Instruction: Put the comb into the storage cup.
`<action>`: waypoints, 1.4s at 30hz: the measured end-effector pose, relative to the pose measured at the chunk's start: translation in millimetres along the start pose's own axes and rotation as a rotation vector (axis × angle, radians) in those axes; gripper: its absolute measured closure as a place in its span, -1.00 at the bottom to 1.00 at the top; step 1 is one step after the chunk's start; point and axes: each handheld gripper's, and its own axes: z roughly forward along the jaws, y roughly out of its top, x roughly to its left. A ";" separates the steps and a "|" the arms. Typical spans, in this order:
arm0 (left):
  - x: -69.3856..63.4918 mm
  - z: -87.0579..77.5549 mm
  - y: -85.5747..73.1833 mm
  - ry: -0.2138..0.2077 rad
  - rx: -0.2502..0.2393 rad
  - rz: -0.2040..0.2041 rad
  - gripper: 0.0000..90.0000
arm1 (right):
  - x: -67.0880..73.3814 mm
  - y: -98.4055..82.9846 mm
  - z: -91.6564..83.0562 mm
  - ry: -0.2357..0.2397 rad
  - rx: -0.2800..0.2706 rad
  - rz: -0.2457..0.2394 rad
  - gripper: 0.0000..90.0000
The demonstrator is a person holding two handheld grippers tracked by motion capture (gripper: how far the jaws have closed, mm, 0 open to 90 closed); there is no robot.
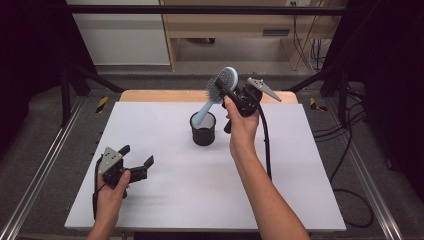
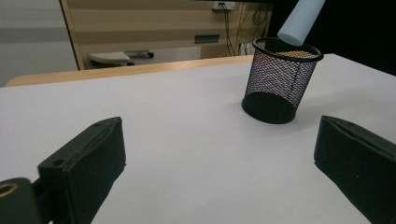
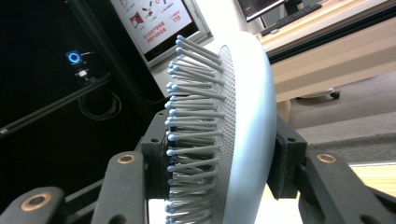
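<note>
A light blue hairbrush (image 1: 216,93) hangs tilted over a black mesh cup (image 1: 203,129) in the middle of the white table. Its handle end (image 2: 301,21) sits just at the cup's rim (image 2: 287,49). My right gripper (image 1: 227,89) is shut on the brush head (image 3: 233,126), one pad against the bristles and one against the smooth back. My left gripper (image 1: 136,156) rests open near the table's front left, with nothing between its jaws, pointing toward the cup.
The white table top (image 1: 200,195) ends at a wooden strip (image 1: 165,95) at the back. Metal rails (image 1: 35,180) run along both sides. Cables (image 1: 350,165) lie on the floor at the right. A wooden cabinet (image 1: 225,25) stands behind the table.
</note>
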 end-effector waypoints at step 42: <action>-3.7 2.2 -0.2 -0.010 0.010 0.029 -0.95 | -23.3 -35.3 14.8 -0.076 0.098 -0.095 0.14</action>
